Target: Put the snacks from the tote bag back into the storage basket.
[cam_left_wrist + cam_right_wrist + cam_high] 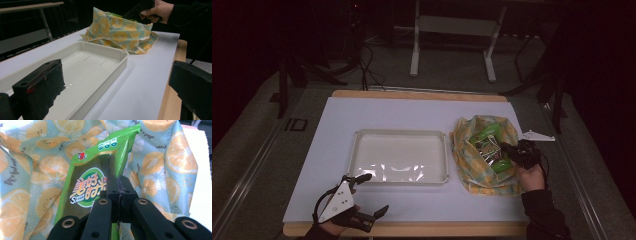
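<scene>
On the white mat: one white tray [357,150] at center, one citrus-print bag [464,150] to its right, two grippers. Right gripper [506,150] is over the bag's open mouth, its jaws pressed together on the edge of one green snack packet [87,187]; in the right gripper view the packet stands up beyond the jaws, with bag fabric around it on both sides. High view shows a second green packet [487,133] at the far side of the bag's mouth and a darker packet [486,147] between the two, so three items are visible at the mouth. Tray holds nothing but light glare. Left gripper [371,194] rests at the near left table edge, near the tray's near-left corner, jaws wide apart and nothing between them.
</scene>
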Tool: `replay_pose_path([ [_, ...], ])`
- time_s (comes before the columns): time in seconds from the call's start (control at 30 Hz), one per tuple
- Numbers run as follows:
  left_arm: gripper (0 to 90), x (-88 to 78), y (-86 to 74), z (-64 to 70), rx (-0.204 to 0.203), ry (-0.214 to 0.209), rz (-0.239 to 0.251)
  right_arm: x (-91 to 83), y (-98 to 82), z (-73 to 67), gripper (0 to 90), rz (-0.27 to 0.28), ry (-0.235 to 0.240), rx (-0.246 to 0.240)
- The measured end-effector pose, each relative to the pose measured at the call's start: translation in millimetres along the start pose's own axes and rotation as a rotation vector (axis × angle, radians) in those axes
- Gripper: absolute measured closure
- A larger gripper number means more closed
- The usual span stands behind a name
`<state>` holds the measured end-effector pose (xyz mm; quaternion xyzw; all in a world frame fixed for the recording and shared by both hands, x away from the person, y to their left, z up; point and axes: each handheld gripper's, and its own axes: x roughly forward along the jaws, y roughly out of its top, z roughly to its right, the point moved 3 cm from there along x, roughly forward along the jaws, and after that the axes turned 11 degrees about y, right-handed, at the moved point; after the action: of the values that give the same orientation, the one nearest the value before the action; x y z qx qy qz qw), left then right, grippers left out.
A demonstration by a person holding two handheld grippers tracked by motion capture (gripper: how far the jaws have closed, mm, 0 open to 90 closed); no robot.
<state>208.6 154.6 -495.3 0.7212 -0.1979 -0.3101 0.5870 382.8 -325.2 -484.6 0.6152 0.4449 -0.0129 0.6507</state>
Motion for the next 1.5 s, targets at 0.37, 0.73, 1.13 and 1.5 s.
replay_pose_path([
  [0.37, 0.4, -0.4, -0.1, 0.0, 0.0, 0.0, 0.0, -14.7, 5.7, 2.5, 89.1, 0.051, -0.025, 0.018],
  [0.73, 0.4, 0.2, 0.1, 0.1, -0.005, 0.0, 0.002, -30.8, 10.7, 6.0, 89.1, 0.107, -0.051, 0.054],
  [1.13, 0.4, 0.3, 0.1, 0.2, -0.004, -0.002, 0.001, -48.6, 17.7, 4.1, 89.4, 0.153, -0.084, 0.071],
  [1.5, 0.4, 0.6, 0.1, 0.1, -0.003, -0.003, 0.0, -54.1, 22.7, 3.2, 89.6, 0.174, -0.088, 0.062],
])
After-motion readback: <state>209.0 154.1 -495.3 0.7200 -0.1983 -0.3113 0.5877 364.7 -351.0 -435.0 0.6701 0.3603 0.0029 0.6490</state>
